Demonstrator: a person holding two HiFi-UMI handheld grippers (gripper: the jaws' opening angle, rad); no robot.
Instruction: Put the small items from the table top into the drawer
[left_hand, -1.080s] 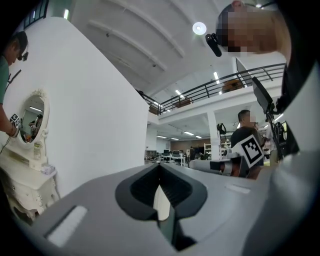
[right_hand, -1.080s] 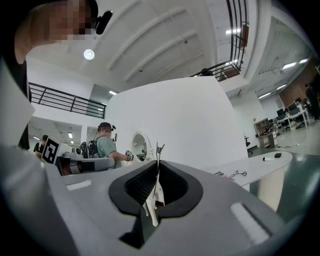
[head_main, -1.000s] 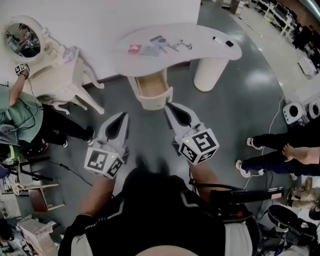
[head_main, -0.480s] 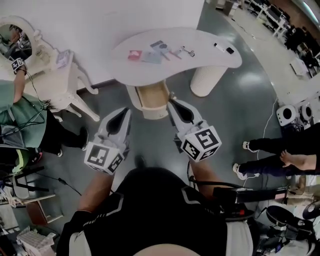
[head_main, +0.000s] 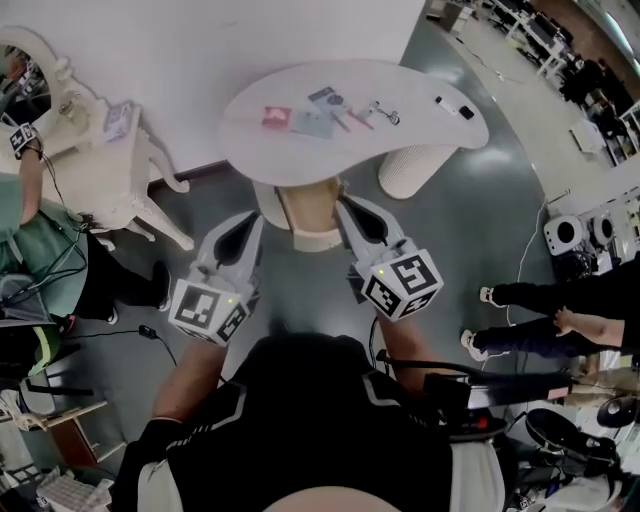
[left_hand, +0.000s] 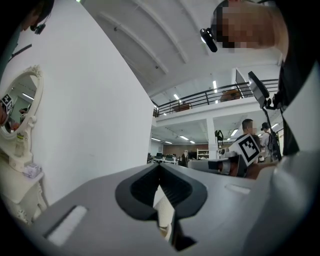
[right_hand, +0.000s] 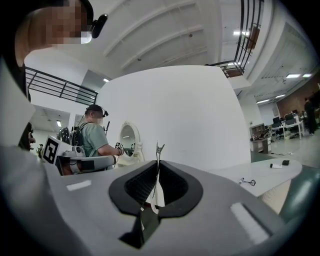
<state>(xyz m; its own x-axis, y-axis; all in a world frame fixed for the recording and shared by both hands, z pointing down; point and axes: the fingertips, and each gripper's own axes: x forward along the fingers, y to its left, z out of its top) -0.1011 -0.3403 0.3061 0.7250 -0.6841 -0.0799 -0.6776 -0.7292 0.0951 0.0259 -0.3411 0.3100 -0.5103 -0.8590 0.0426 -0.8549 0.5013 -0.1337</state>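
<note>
The left gripper (head_main: 240, 233) and right gripper (head_main: 360, 218) were both closed tight on nothing, flanking the open drawer (head_main: 305, 205), its inside largely hidden. At 12 o'clock, small items (head_main: 325, 108) lay on the table (head_main: 425, 85), too tiny to identify.

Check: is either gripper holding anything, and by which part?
Nothing is held. The left gripper and right gripper both have their jaws together and empty.

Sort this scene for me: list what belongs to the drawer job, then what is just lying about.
Job in hand: table; open drawer; red item; grey-blue card; metal piece; black item.

Lying about: ornate dresser; floor cable; white round devices.
</note>
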